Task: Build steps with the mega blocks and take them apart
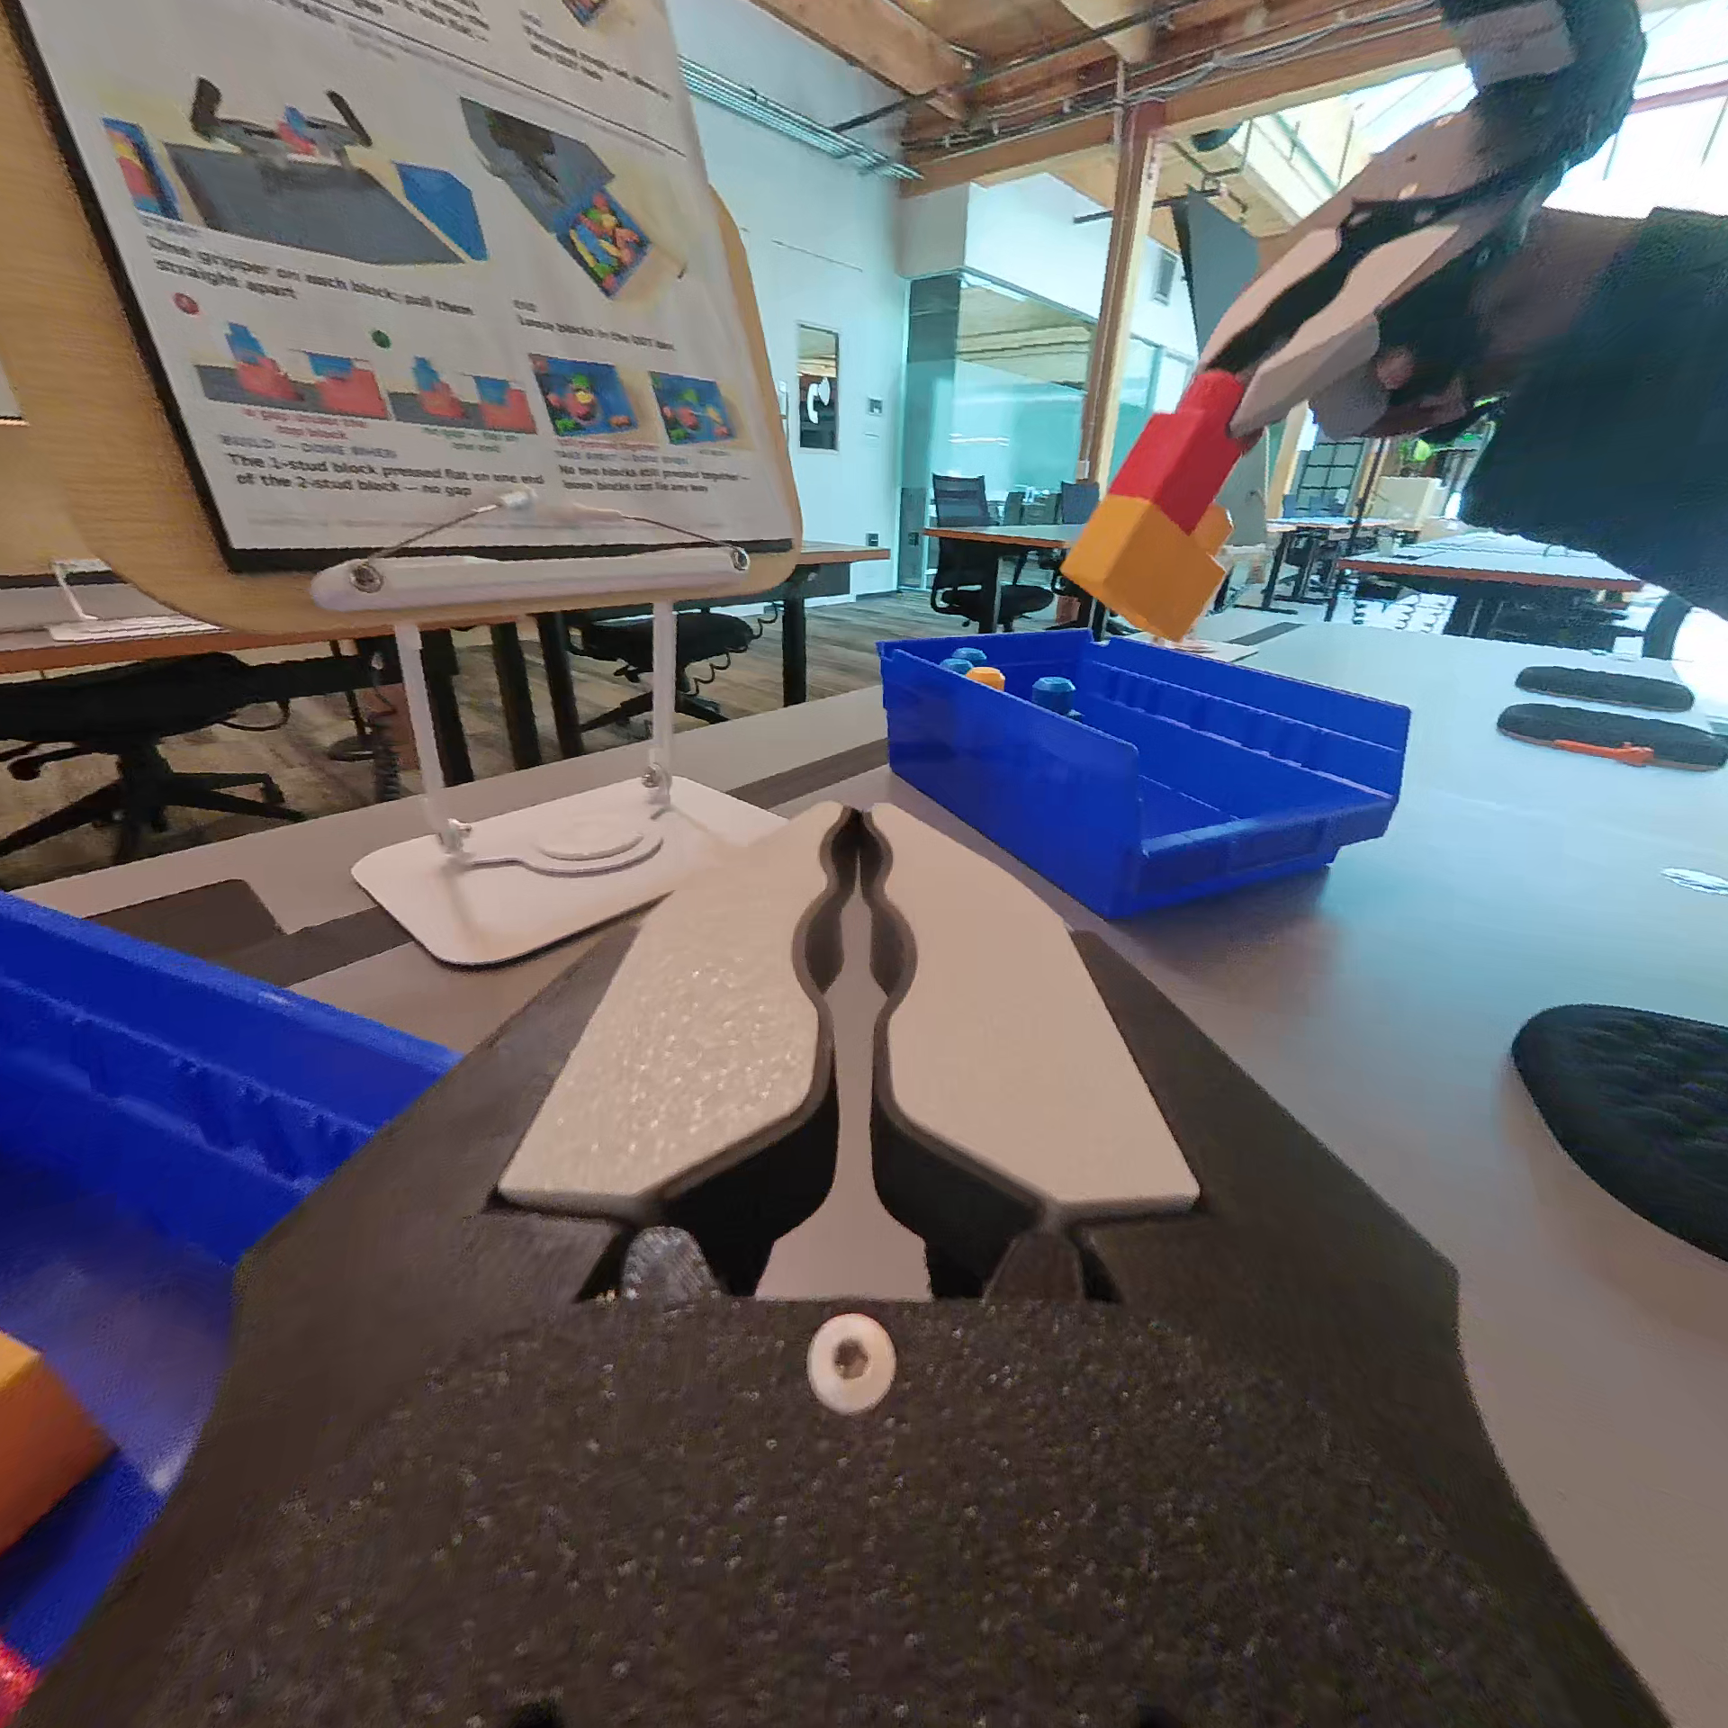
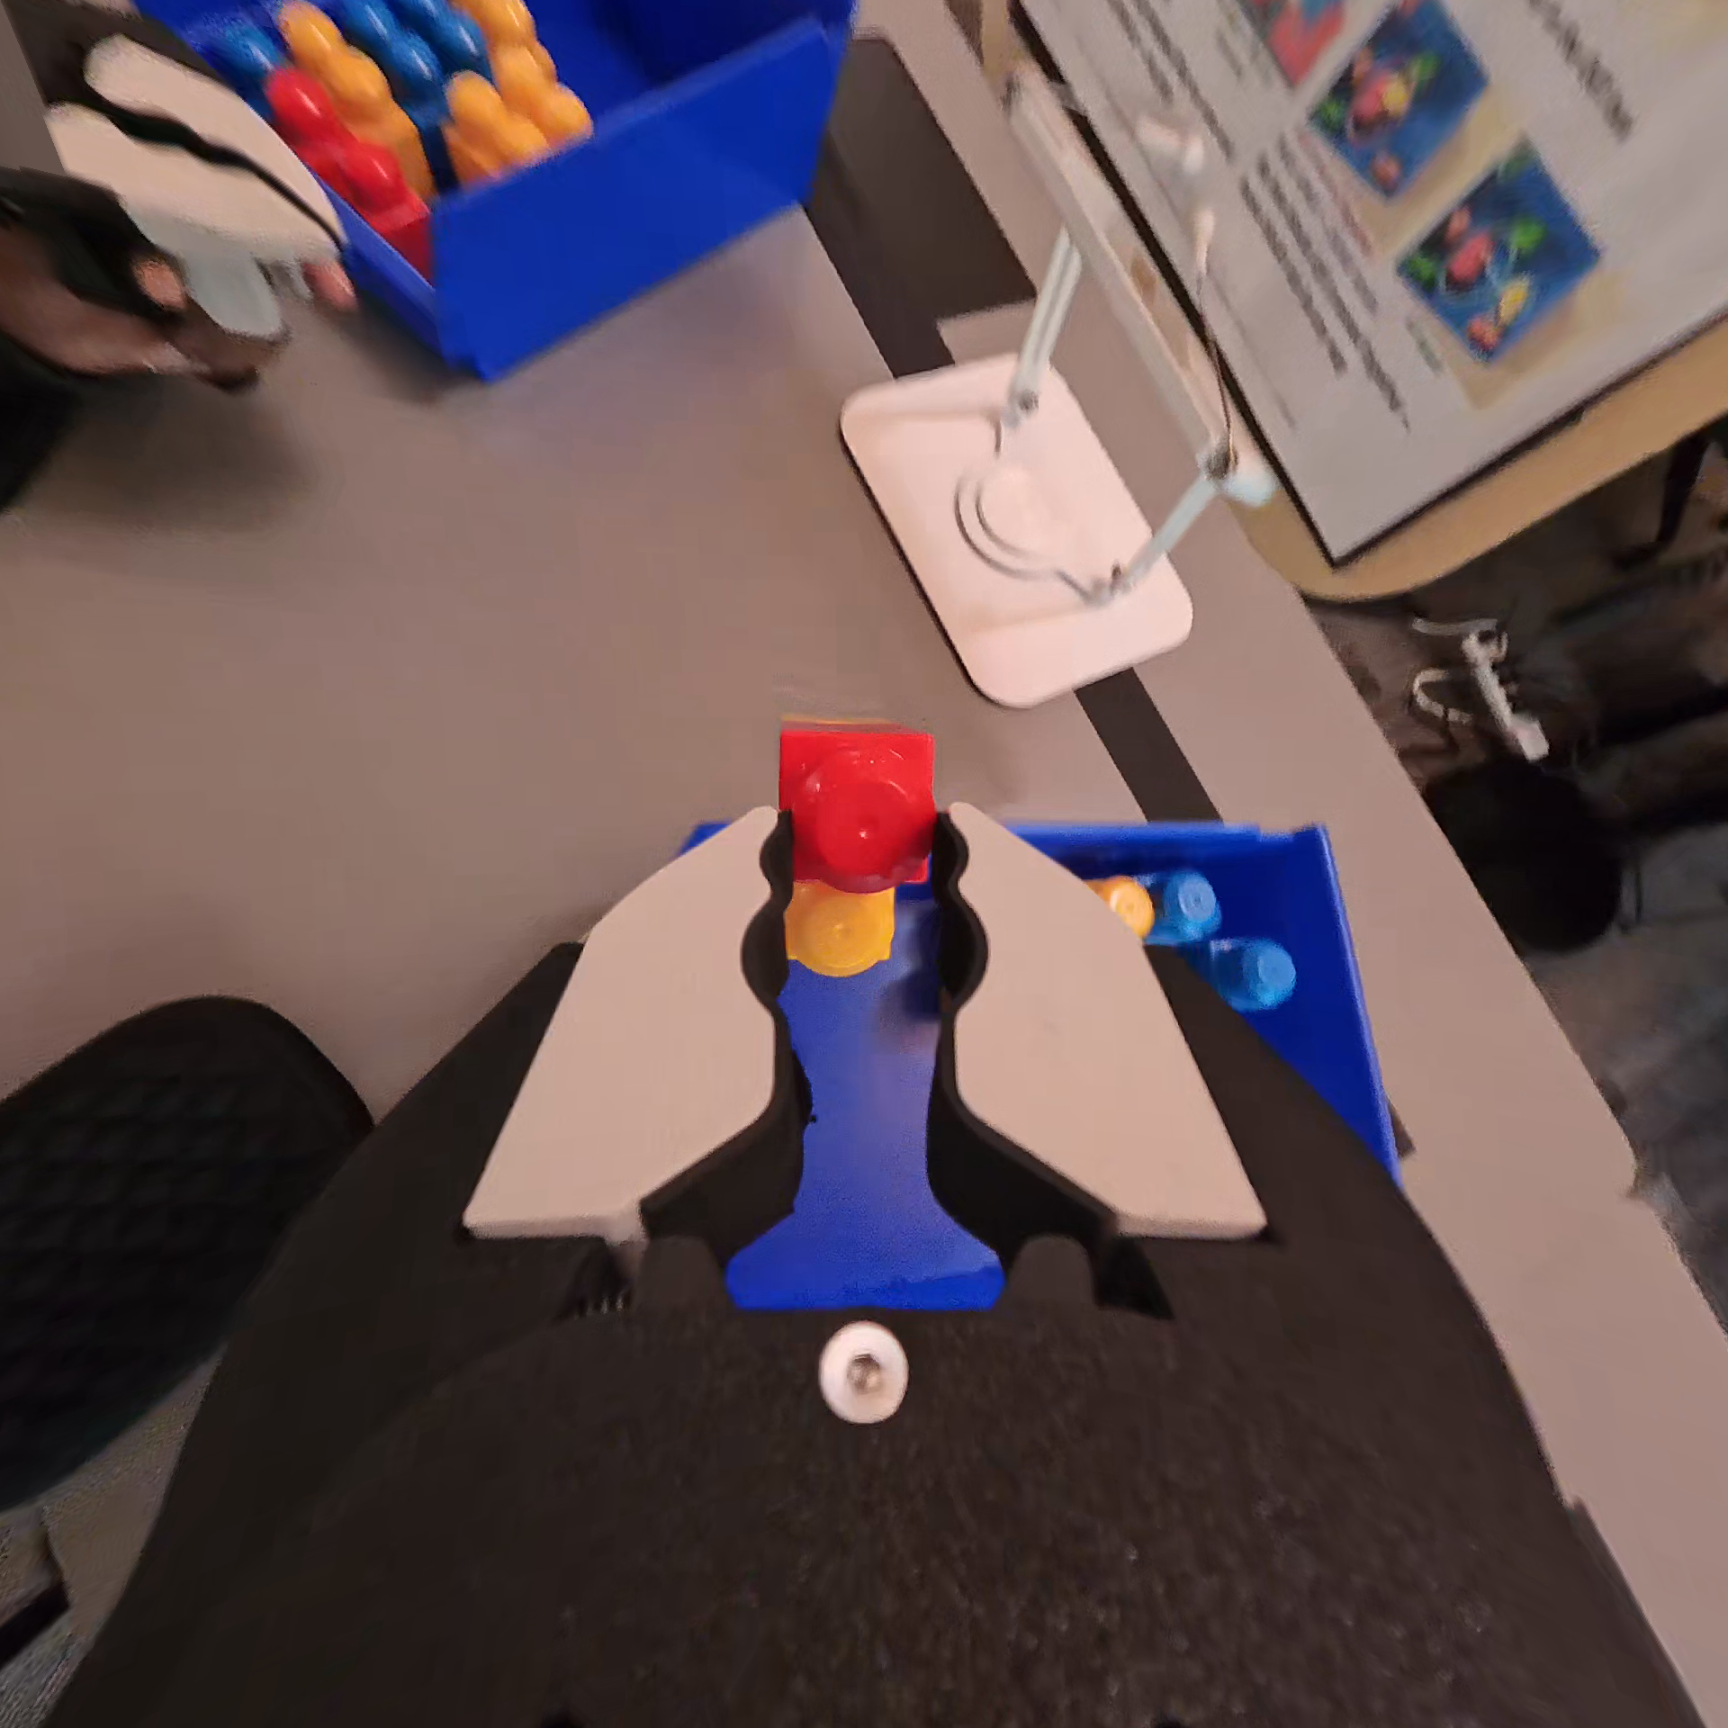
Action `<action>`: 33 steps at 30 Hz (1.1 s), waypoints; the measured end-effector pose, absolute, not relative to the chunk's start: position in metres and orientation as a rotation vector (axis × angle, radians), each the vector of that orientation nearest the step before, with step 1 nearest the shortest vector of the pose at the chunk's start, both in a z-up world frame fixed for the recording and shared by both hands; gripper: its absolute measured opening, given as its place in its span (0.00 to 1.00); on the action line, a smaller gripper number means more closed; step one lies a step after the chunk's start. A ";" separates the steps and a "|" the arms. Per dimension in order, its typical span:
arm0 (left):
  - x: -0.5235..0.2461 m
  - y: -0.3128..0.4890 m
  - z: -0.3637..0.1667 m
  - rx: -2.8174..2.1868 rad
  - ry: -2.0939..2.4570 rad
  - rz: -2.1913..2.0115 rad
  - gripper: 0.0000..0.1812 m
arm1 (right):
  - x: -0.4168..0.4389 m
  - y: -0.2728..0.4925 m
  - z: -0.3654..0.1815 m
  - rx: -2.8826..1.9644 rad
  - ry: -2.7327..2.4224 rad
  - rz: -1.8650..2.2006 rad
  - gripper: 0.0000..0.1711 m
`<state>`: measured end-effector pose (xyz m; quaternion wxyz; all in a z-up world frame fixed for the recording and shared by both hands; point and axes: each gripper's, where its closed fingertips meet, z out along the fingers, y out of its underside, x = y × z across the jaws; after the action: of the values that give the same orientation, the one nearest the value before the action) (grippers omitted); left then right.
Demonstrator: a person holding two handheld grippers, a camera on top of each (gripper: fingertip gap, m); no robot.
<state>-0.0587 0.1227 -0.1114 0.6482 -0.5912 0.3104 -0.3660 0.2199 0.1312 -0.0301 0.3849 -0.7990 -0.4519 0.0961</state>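
Note:
My right gripper is shut on a red one-stud block that is pressed onto one end of an orange two-stud block. It holds the pair in the air over a blue bin. In the left wrist view the right gripper hangs at the upper right, with the red block and orange block tilted above the bin. My left gripper is shut and empty, low over the table. It also shows in the right wrist view, beside a second bin.
The second blue bin holds several red, orange and blue blocks; its wall also shows in the left wrist view. The near bin holds a few loose blocks. An instruction sheet stands on a white stand. Black pads lie on the grey table. There is about 30 cm between the tips of the two grippers.

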 end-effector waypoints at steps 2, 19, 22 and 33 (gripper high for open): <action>-0.060 0.125 -0.112 -1.349 0.699 -0.817 0.00 | 0.235 0.138 -0.048 -2.120 -1.144 0.209 0.17; -0.051 0.119 -0.120 -1.347 0.771 -0.843 0.00 | 0.250 0.182 -0.179 -2.415 -1.234 0.014 0.17; -0.051 0.117 -0.119 -1.342 0.780 -0.844 0.00 | 0.247 0.187 -0.180 -2.389 -1.261 -0.030 0.17; -0.051 0.116 -0.119 -1.343 0.786 -0.849 0.00 | 0.238 0.190 -0.125 -2.229 -1.161 -0.089 0.21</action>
<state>-0.0506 0.1163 -0.1191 0.6321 -0.5871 0.3437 -0.3710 0.2384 0.1900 -0.1250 0.3081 -0.8432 -0.4392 -0.0335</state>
